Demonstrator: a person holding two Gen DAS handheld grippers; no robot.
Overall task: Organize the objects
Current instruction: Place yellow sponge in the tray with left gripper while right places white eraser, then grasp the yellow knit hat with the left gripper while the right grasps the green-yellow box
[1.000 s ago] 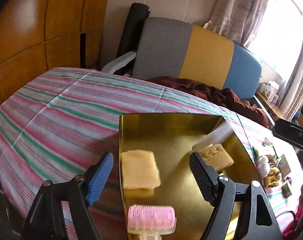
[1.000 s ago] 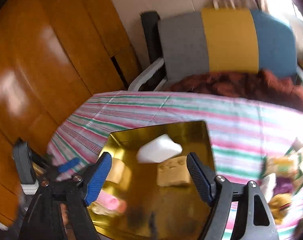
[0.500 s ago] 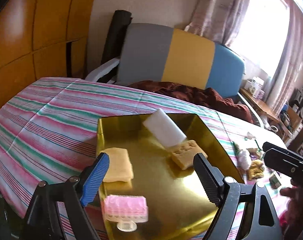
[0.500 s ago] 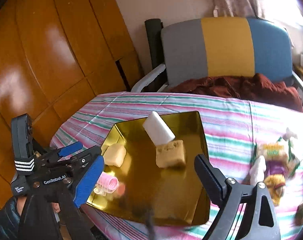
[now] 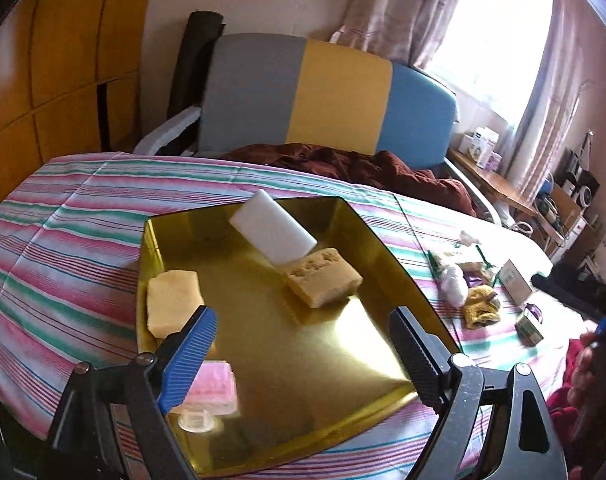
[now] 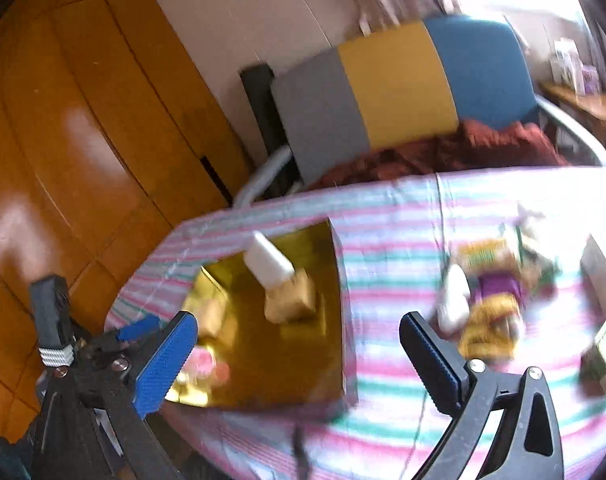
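Now the shiny gold metal tray (image 5: 383, 256) sits on the striped pink and green cloth (image 5: 63, 248), and four things lie in it. A white foam block (image 5: 273, 232) leans on a tan bumpy sponge (image 5: 323, 276) at the far side of the tray. A second ago that white block was still dropping in, so it has just landed. A soft yellow sponge (image 5: 173, 306) lies at the tray's left side, and a pink hair roller (image 5: 215, 386) is at its near left corner.

Both claws are wide apart and hold nothing. The left gripper (image 5: 303, 356) hangs over the near side of the tray. The right gripper (image 6: 299, 356) has swung away toward the little heap of things (image 6: 487, 304) right of the tray (blurry, yellow and purple bits). I think that heap gets picked from next.
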